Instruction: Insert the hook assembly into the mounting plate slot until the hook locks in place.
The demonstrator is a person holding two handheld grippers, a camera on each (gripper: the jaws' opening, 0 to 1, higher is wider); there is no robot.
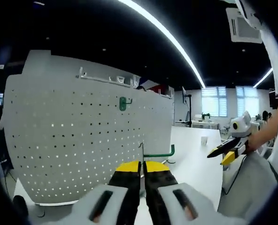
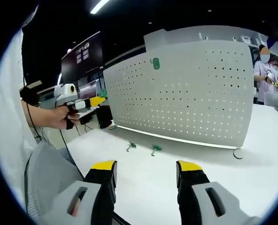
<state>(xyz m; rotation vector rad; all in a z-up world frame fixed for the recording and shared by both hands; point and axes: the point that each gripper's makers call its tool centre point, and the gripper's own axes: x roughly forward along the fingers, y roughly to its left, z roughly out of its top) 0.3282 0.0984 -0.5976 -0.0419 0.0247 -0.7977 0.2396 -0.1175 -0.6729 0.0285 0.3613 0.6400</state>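
Note:
A white perforated mounting plate (image 1: 82,131) stands upright on the table, with one green hook (image 1: 123,103) fixed near its top. My left gripper (image 1: 142,165) is shut on another green hook assembly (image 1: 160,153), whose rod sticks out to the right of the jaws, short of the plate. In the right gripper view, the plate (image 2: 186,89) carries the mounted hook (image 2: 155,63), and the left gripper (image 2: 99,101) hovers off its left end. My right gripper (image 2: 146,166) is open and holds nothing; it also appears at the right (image 1: 222,154), held by a hand.
Two loose green hooks (image 2: 131,146) (image 2: 155,149) lie on the white table (image 2: 143,187) in front of the plate's foot. A person (image 2: 263,70) stands beyond the plate's right end. A small white cup (image 1: 204,139) stands far back on the table.

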